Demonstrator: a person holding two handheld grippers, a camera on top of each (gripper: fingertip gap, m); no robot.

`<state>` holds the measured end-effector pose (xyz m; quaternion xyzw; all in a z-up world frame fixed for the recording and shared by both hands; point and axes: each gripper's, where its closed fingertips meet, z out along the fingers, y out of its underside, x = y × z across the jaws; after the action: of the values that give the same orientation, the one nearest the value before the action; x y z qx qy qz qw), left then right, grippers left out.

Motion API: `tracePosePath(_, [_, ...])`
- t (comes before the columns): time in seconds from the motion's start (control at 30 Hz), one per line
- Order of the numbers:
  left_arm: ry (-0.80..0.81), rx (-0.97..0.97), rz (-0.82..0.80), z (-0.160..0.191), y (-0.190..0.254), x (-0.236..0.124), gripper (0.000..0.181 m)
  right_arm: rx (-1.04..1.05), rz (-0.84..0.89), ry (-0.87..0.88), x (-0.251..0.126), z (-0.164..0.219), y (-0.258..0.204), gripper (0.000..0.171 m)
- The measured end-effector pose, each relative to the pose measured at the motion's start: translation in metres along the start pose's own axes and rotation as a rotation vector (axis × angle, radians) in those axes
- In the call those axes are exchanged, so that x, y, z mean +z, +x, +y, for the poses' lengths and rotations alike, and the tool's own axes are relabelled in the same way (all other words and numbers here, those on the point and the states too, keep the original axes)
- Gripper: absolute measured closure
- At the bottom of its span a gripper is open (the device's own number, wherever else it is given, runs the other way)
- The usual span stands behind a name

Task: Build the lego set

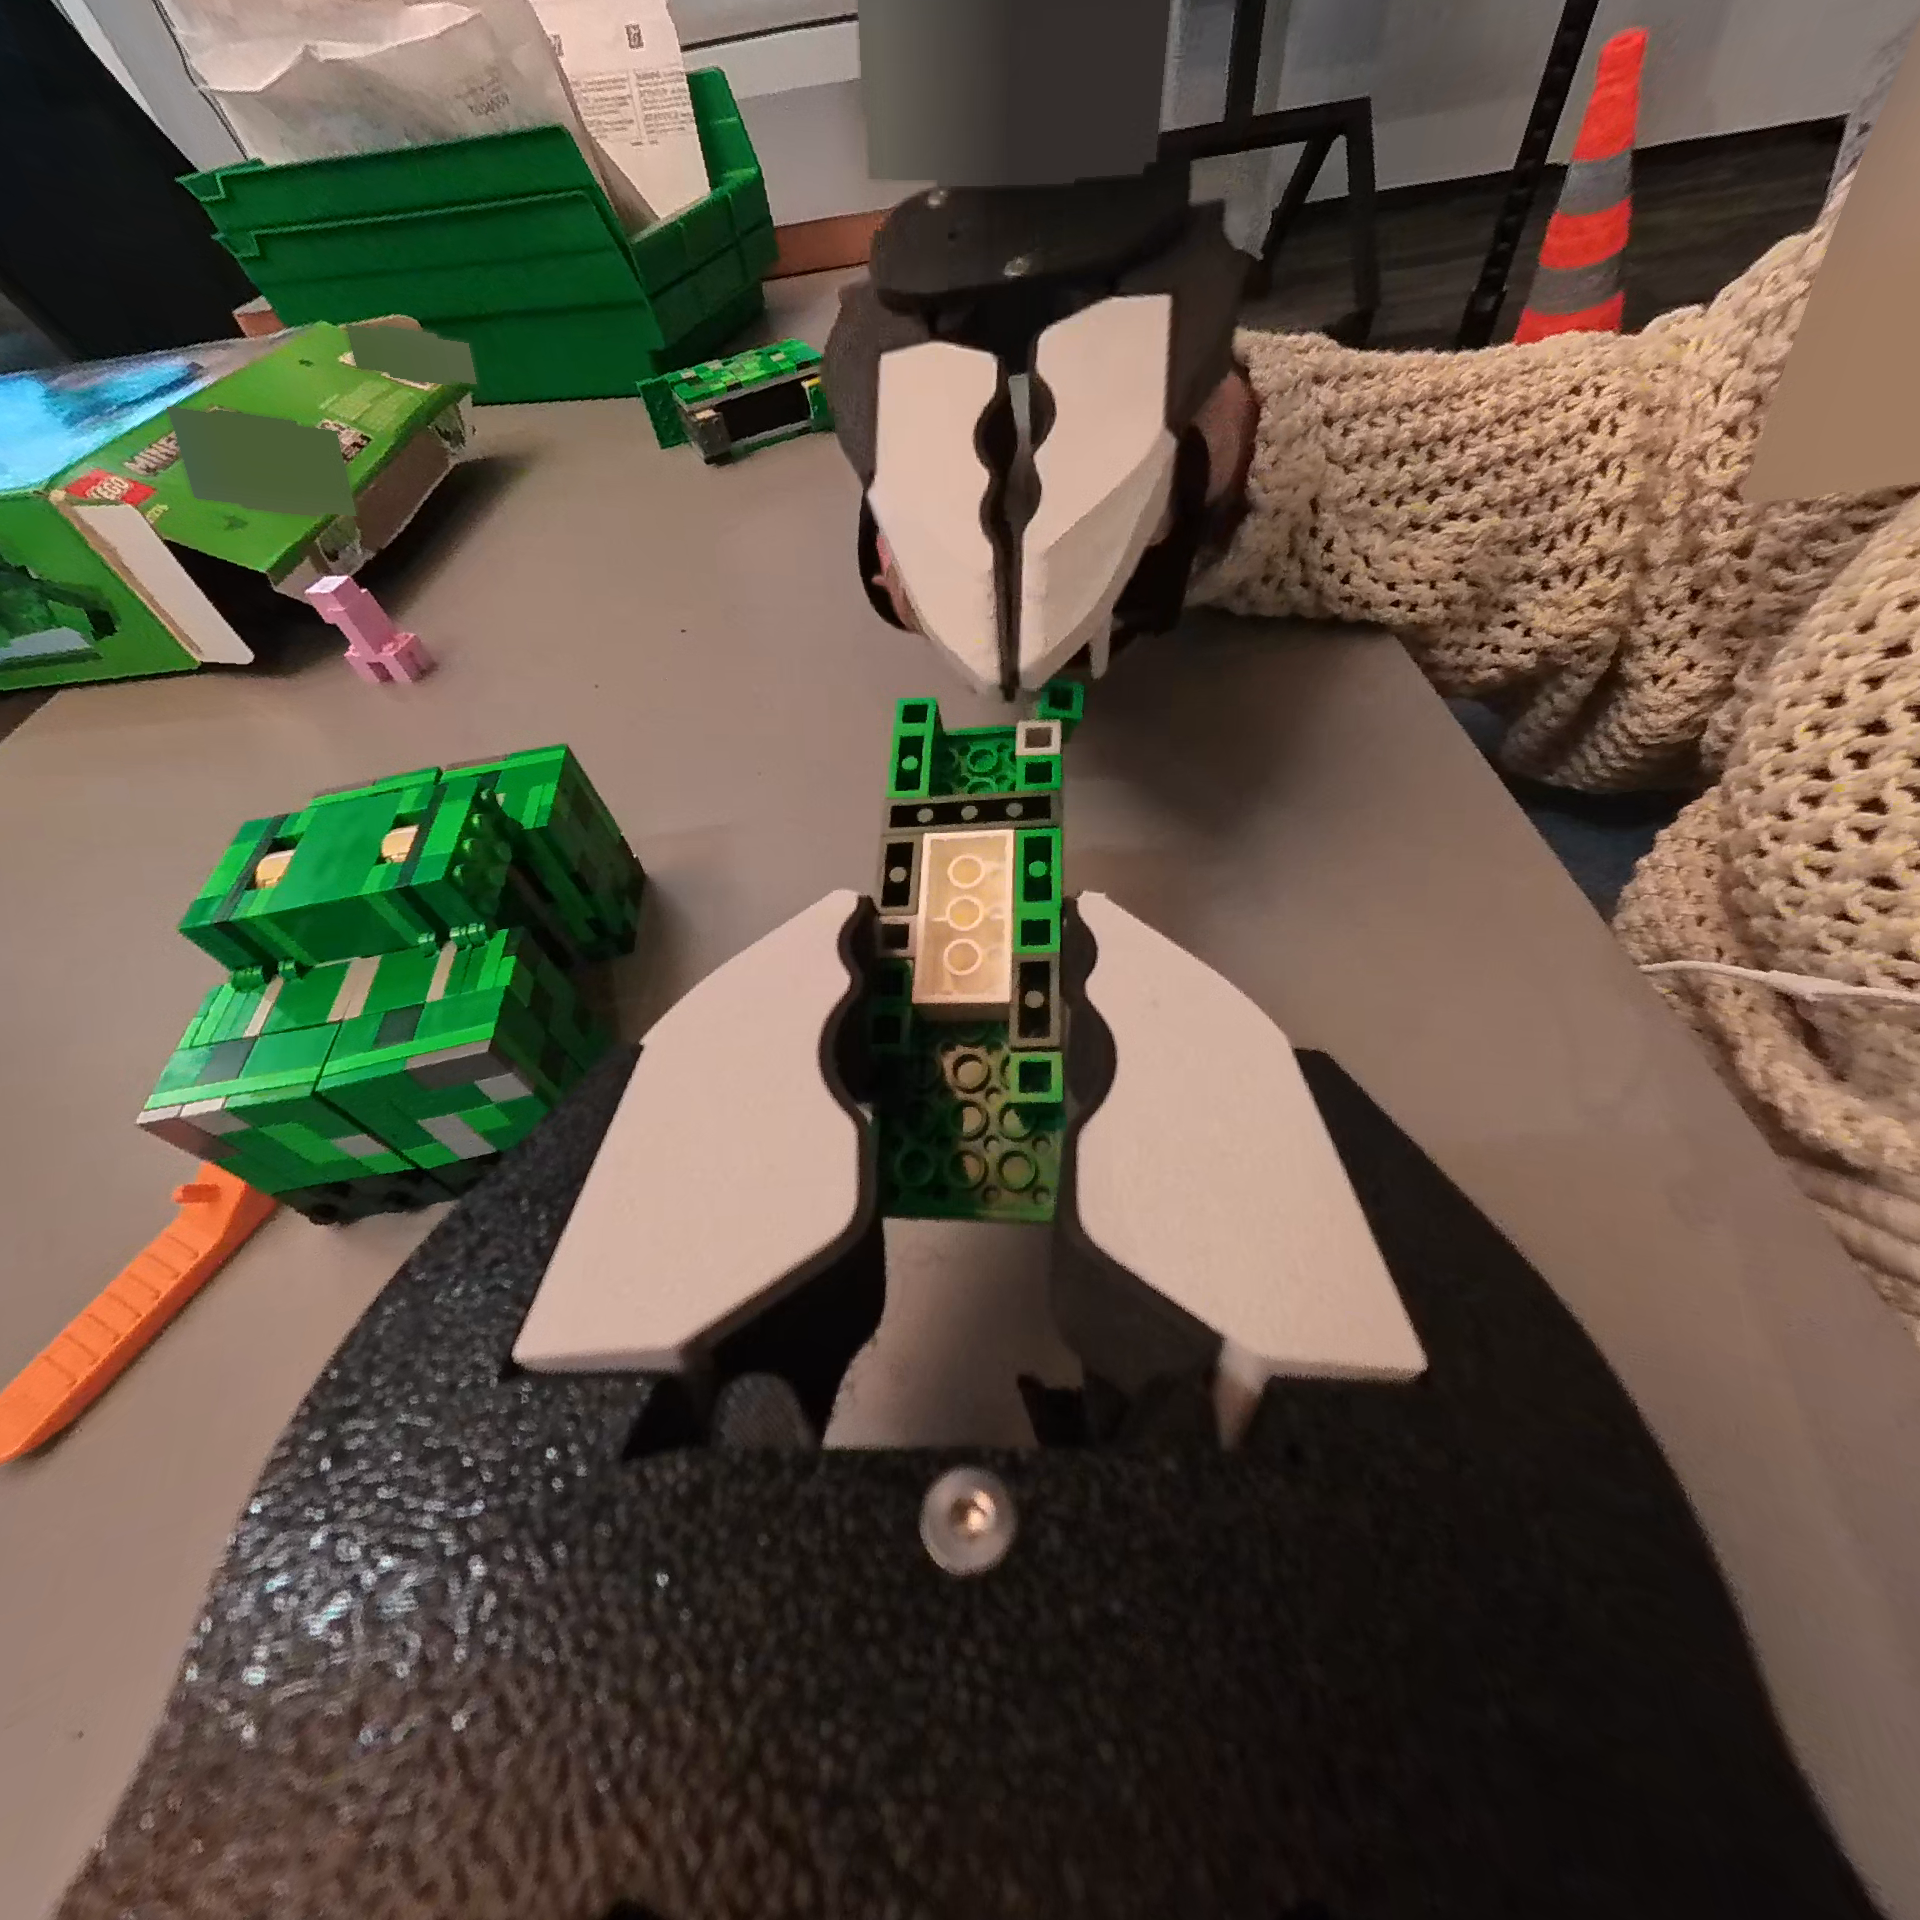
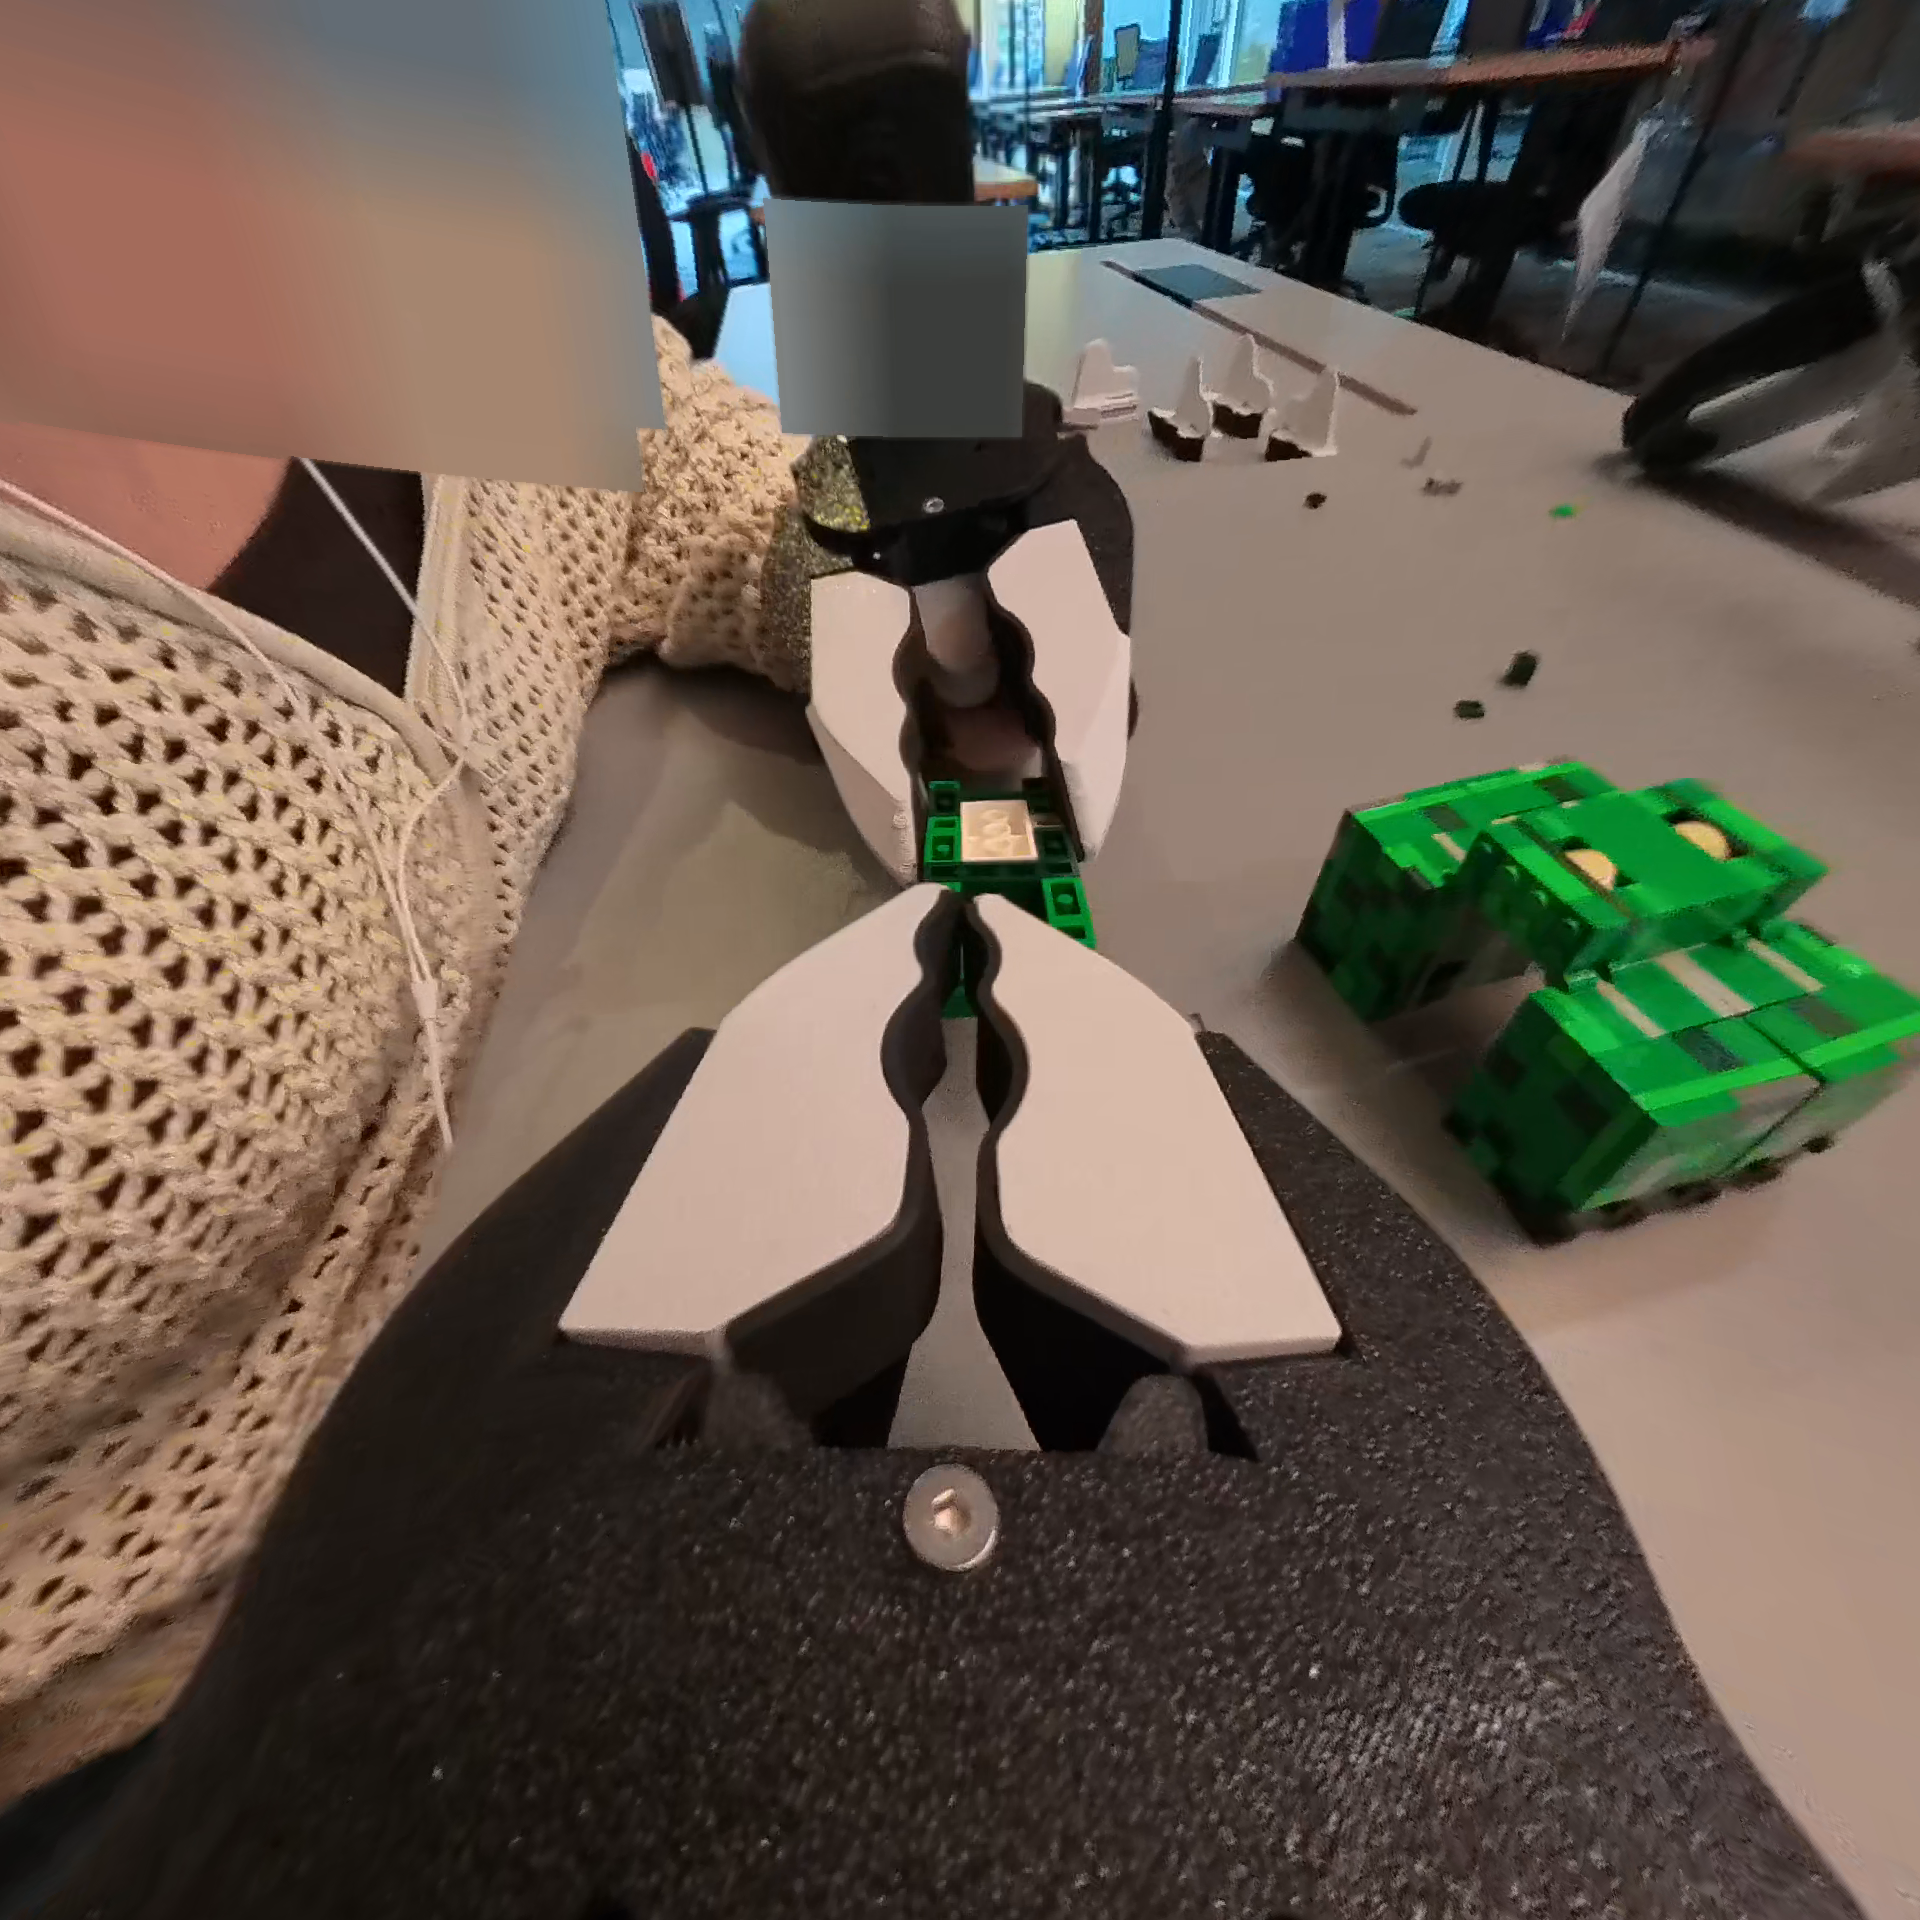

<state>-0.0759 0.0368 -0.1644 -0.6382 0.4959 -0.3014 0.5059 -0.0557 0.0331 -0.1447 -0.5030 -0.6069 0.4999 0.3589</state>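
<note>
Much of the green brick piece (image 1: 971,997) sits hidden between the left gripper (image 1: 966,925) fingers, which are clamped on its two long sides; only its hollow underside faces the left wrist camera, with a white brick (image 1: 964,925) set into it and rows of tubes below. Its far end reaches toward the right gripper (image 1: 1013,681), whose fingers are pressed together with only a thin dark seam between them; their tips meet at the small green and white corner blocks of that end, and whether anything is pinched there is hard to make out. From the right wrist view the right gripper (image 2: 964,914) covers most of that near end, so the contact itself stays out of sight. To the left gripper's left on the grey table (image 1: 727,644) stands the larger green build (image 1: 395,966), cut off at its base by the gripper body, with an orange brick separator (image 1: 125,1320) partly beneath it. Farther left, the set's box (image 1: 208,499) carries printing and a toy brand mark, partly covered by patches. A small pink figure (image 1: 374,634) stands beside the box.
</note>
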Motion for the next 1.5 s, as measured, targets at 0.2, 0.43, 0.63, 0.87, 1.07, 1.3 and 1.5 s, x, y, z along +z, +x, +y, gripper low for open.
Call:
tracePosePath(0.2, [0.001, -0.009, -0.004, 0.000, -0.001, 0.000, 0.148, -0.025, 0.033, 0.021, -0.002, -0.002, 0.005, 0.160])
tracePosePath(0.43, [-0.010, -0.059, -0.027, 0.002, -0.010, -0.001, 0.148, -0.444, 0.241, 0.012, -0.014, -0.015, 0.001, 0.139])
tracePosePath(0.63, [-0.003, -0.114, -0.034, 0.002, -0.016, -0.003, 0.148, -1.083, 0.648, -0.294, -0.009, -0.011, 0.012, 0.127])
tracePosePath(0.87, [-0.006, -0.115, -0.035, 0.003, -0.016, -0.003, 0.148, -1.380, 0.804, -0.588, 0.004, 0.008, 0.033, 0.127])
tracePosePath(1.07, [-0.006, -0.116, -0.032, 0.003, -0.016, -0.003, 0.148, -1.396, 0.828, -0.592, 0.004, 0.008, 0.034, 0.147])
tracePosePath(1.3, [-0.011, -0.107, -0.038, 0.004, -0.016, -0.003, 0.148, -1.385, 0.840, -0.611, 0.004, 0.008, 0.035, 0.152])
tracePosePath(1.5, [-0.022, -0.098, -0.041, 0.005, -0.016, -0.003, 0.148, -1.394, 0.850, -0.630, 0.003, 0.010, 0.035, 0.152])
